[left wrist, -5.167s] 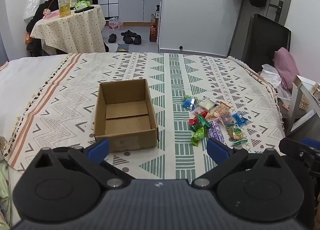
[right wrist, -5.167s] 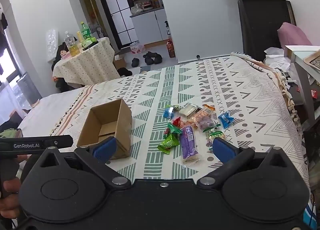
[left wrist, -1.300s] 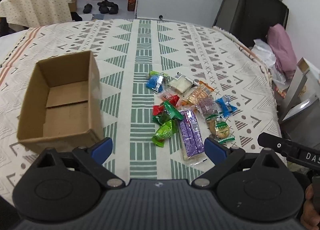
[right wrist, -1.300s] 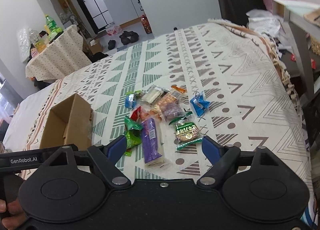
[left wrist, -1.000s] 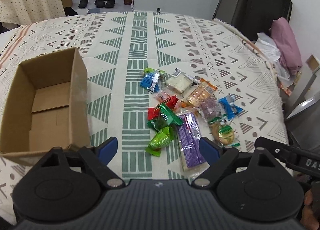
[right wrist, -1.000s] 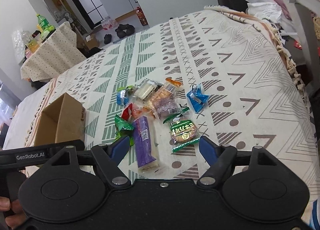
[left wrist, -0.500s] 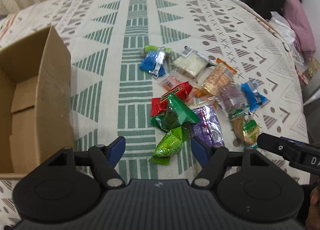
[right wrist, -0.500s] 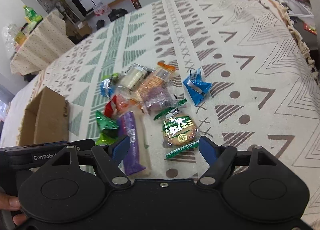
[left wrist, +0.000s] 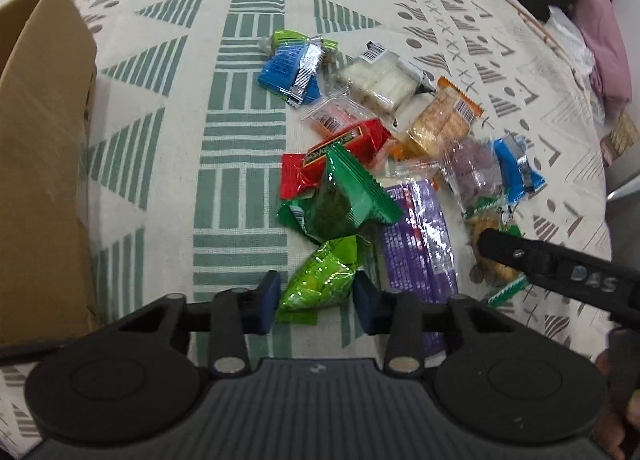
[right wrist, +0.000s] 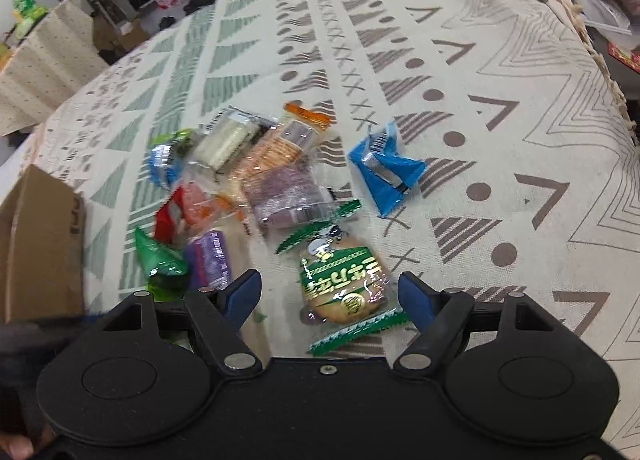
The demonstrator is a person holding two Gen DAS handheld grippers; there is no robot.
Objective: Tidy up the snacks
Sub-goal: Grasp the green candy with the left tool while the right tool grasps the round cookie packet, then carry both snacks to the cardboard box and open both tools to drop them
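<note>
Position of the crinkled lime-green foil snack packet (left wrist: 320, 280) relative to the left tongs (left wrist: 316, 300) is the deciding relation: the packet's near end sits directly between the two blue pads, which are drawn in narrow on either side of it. Contact of the pads with the foil cannot be confirmed; a thin gap may remain on each side. The packet's long axis runs near-to-far, roughly in line with the tongs, so the pads bear on its two long sides.

The packet lies on the patterned bedspread (left wrist: 240, 139) at the near edge of the snack pile, touching the dark green triangular-pattern wrapper (left wrist: 340, 199) on its far side and the long purple wrapped bar (left wrist: 416, 236) just to its right. The open brown cardboard box (left wrist: 40, 139) stands to the left, well apart from the pile.

The right tongs (right wrist: 328, 296) are held wide apart, straddling the round biscuit in a clear wrapper with green print (right wrist: 344, 284); neither pad touches it. This biscuit lies at the near right of the pile, its long axis angled slightly across the tongs.

Judgement: the left tongs are nearer to a completed grasp. Transfer to the box would call for a leftward carry.
</note>
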